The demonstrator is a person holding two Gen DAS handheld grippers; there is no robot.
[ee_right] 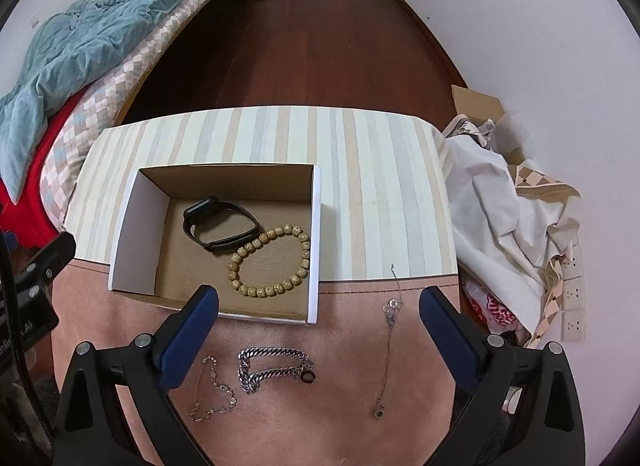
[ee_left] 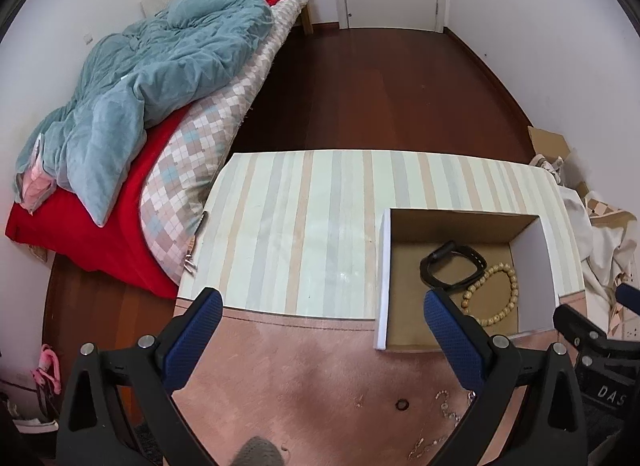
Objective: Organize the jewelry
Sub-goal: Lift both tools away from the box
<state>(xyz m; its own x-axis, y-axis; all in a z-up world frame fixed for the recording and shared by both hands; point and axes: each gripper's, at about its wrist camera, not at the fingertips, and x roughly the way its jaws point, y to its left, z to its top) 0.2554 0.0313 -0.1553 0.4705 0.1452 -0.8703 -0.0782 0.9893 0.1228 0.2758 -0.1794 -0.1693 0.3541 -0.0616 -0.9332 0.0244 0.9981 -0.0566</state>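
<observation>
An open cardboard box point(ee_right: 120, 238) stands on the table and holds a black smart band point(ee_right: 220, 225) and a tan beaded bracelet point(ee_right: 272, 262). In front of it on the pink cloth lie a chunky silver chain point(ee_right: 272, 366), a thin rose chain point(ee_right: 212, 394) and a long thin necklace point(ee_right: 390, 342). My right gripper point(ee_right: 320, 306) is open and empty above these chains. My left gripper point(ee_left: 322, 310) is open and empty, left of the box point(ee_left: 384, 266); the band point(ee_left: 452, 266), the beads point(ee_left: 496, 294) and a small ring point(ee_left: 401, 404) show there.
The table has a striped top point(ee_right: 360, 185) and a pink cloth point(ee_right: 340, 426) at its front. A bed with a teal quilt point(ee_left: 160, 77) is to the left. Crumpled white cloth and cardboard point(ee_right: 512, 217) lie to the right. Dark wooden floor point(ee_left: 380, 85) lies beyond.
</observation>
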